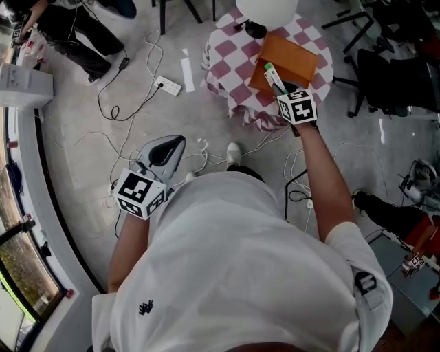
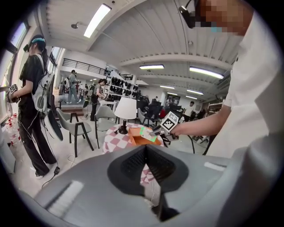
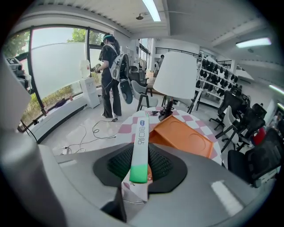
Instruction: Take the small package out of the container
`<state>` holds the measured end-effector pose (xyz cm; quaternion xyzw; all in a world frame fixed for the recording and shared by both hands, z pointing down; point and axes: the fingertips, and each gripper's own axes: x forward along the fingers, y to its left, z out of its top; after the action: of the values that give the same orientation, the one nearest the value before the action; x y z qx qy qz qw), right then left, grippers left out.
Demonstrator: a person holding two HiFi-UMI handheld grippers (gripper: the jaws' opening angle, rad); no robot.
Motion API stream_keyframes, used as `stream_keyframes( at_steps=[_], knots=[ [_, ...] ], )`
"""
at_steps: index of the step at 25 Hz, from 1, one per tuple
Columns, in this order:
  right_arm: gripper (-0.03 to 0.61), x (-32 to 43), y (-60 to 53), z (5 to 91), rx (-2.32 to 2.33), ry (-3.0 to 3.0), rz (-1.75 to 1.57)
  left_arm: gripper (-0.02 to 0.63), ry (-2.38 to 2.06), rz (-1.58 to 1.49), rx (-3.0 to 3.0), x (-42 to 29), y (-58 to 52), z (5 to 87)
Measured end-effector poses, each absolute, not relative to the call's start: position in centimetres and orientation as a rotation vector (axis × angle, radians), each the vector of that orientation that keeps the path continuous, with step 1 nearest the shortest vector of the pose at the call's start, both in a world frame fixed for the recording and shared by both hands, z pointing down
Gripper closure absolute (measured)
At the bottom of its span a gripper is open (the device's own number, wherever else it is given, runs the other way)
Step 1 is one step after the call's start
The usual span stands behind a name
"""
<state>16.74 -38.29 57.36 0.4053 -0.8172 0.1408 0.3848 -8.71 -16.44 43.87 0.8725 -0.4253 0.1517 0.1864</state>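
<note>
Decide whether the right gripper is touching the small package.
Touching. The right gripper view shows the small package held edge-on in the right gripper, whose jaws press against both its sides with no gap.

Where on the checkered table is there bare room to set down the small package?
The checkered cloth is bare left of the orange container, down to the table's near edge. The far side is crowded by the lamp, and right of the container only a narrow strip shows. The right claw grips the small package.
</note>
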Motion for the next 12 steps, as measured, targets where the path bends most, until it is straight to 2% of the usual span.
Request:
stream_keyframes(
  at_steps=[12],
  knots=[
    [0.486, 14.9, -28.1, 52.6, 1.112, -2.093, 0.378, 0.558, -1.057, 0.402, 2.542, -10.3, -12.7, 44.4]
  ],
)
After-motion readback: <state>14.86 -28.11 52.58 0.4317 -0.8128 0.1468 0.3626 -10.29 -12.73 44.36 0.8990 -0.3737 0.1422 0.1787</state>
